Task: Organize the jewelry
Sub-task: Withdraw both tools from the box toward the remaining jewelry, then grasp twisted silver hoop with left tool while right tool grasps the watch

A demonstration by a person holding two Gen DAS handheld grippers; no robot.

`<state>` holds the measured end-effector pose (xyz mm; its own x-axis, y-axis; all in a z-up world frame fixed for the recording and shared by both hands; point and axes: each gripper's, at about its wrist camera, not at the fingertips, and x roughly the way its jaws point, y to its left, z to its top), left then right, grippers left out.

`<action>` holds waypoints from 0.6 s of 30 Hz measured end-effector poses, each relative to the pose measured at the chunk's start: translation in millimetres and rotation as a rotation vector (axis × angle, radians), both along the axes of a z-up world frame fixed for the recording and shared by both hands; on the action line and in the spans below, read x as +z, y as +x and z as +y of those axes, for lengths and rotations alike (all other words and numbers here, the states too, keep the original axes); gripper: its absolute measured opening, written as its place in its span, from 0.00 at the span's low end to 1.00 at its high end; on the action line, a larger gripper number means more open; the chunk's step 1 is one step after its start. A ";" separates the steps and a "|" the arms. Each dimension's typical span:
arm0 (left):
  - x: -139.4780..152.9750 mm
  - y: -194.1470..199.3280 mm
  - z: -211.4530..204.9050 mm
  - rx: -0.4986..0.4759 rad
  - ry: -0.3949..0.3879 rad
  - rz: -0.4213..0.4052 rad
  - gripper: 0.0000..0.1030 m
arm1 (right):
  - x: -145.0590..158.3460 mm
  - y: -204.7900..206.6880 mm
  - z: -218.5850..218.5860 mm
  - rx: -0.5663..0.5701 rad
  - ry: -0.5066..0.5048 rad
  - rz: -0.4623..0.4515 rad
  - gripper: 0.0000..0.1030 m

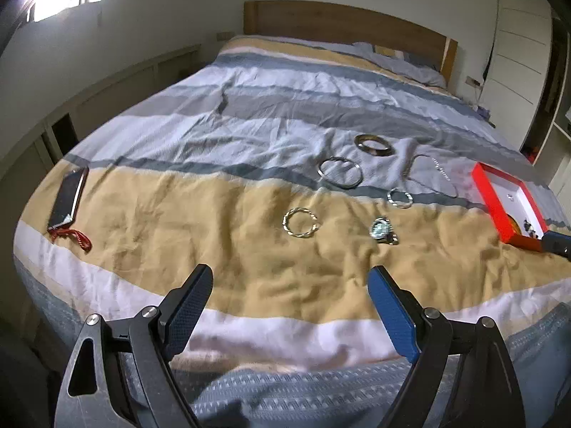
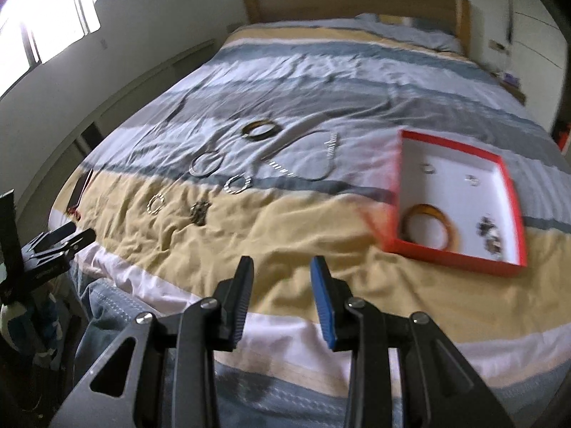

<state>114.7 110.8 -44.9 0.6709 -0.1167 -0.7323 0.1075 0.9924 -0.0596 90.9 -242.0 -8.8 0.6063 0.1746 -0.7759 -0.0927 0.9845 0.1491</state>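
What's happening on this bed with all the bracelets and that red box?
A person is sorting jewelry into the red box using two hand-held grippers. Right now neither holds anything: the left gripper is wide open and the right gripper partly open, both above the striped bedspread. An orange bangle and a few small pieces are already in the box. On the bedspread lie a watch, several bangles, such as the twisted one, and a necklace.

No legible text, label, brand or number found anywhere in either wrist view. Faint pale marking noticed on the side of the left gripper (image 2: 59, 240) in the right wrist view, too small and blurred to be read.
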 end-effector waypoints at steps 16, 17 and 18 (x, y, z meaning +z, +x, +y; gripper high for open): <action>-57.6 99.4 -9.2 -0.001 -0.024 0.124 0.76 | -67.1 102.2 95.8 0.288 0.082 0.116 0.31; -59.8 103.6 -10.5 -0.002 -0.022 0.129 0.76 | -70.6 105.4 99.3 0.296 0.085 0.122 0.31; -63.1 108.8 -12.1 -0.003 -0.017 0.137 0.75 | -75.1 108.8 102.9 0.305 0.088 0.130 0.31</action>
<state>223.6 98.7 -108.0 0.5641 -0.1317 -0.8151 0.1004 0.9908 -0.0906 199.7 -139.0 -83.9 0.4128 0.4028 -0.8169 -0.3557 0.8970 0.2625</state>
